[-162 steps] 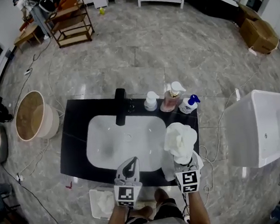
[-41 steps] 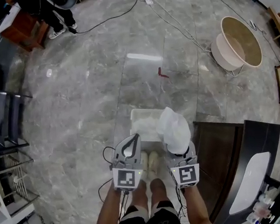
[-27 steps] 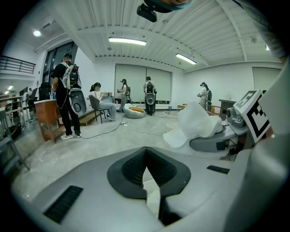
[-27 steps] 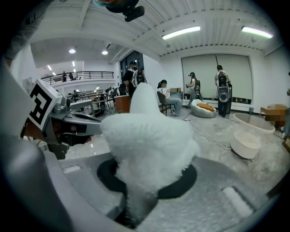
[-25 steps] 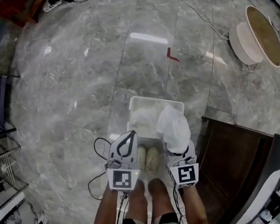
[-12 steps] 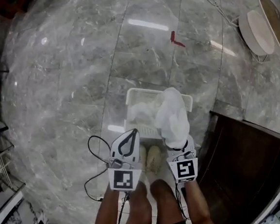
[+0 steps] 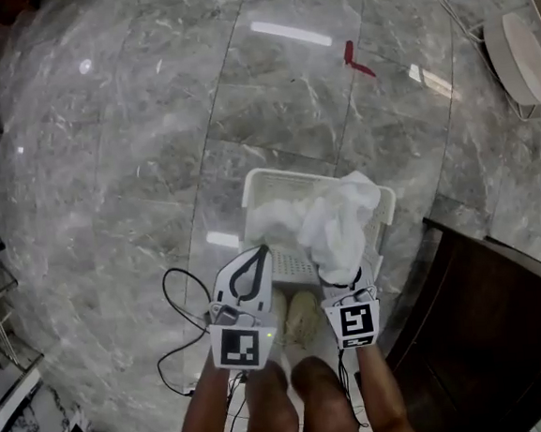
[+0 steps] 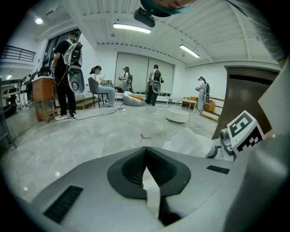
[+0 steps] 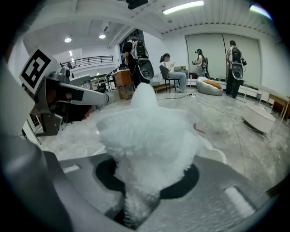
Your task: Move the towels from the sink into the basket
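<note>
- One black cable (image 7: 176,298) lay looped on the grey marble floor (image 7: 107,178), just left of the person's legs.
- The left tongs (image 7: 254,252) pointed forward and down, near the basket's near-left corner. Their jaws were pressed together at the tip, and nothing was gripped between them.
- A pair of pale shoes (image 7: 302,313) stood between the two tongs, just short of the basket's near wall.
- The white basket (image 7: 295,171) sat on the floor straight ahead of the person. A white towel already inside (image 7: 272,215) was heaped in its left half.
- A second, fluffy white towel (image 7: 341,218) hung bunched over the basket's right half. Its top reached the far-right rim; whether it touched the heap below could not be told.
- The right tongs (image 7: 343,275) pinched that towel at its lower end. In the right gripper view the cloth filled the gap between the jaws and ballooned out above them. The jaws had just eased slightly wider, with the towel between them and the pads on it.
- A red mark (image 7: 358,60) lay on the floor beyond the basket, well apart from it.
- The dark worktop (image 7: 505,312) rose at the right, near the basket's right wall.
- A pale round tub (image 7: 524,47) stood at the far upper right.
</note>
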